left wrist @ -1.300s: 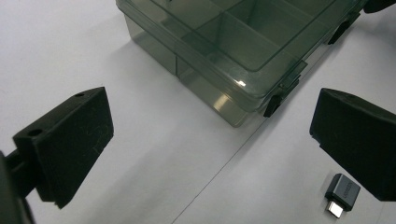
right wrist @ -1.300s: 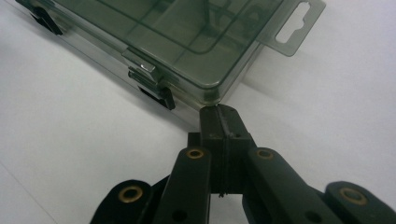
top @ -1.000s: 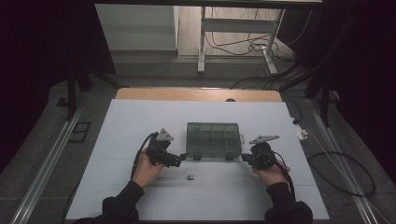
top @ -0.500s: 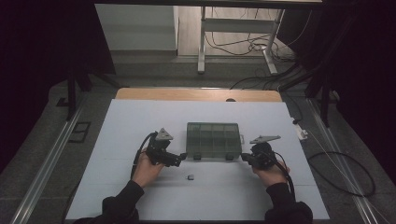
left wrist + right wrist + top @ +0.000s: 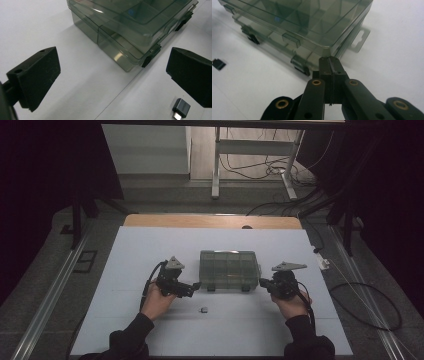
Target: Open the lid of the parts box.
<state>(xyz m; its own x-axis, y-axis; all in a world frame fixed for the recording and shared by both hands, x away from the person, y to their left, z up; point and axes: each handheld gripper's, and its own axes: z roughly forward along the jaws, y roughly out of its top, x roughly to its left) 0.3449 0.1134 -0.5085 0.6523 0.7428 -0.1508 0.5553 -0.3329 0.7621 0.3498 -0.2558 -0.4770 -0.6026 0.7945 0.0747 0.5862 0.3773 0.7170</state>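
A closed smoky see-through compartment box [image 5: 230,269] lies mid-table on the white table top [image 5: 150,245]. My left gripper [image 5: 192,287] is at the box's front left corner, its jaws wide apart and empty. In the left gripper view this gripper [image 5: 112,77] faces the box [image 5: 130,22] near a black latch [image 5: 151,53]. A small grey USB adapter [image 5: 181,108] lies near the right jaw. My right gripper [image 5: 332,61] is shut with nothing in it, its tips against the front right corner of the box [image 5: 299,20]. From above, the right gripper [image 5: 263,284] sits at that corner.
The small adapter [image 5: 203,309] lies on the table in front of the box, between my hands, and appears as a dark adapter [image 5: 218,64] at far left in the right gripper view. A hanging tab [image 5: 359,40] juts from the box's side. Cables trail beyond the table's right edge.
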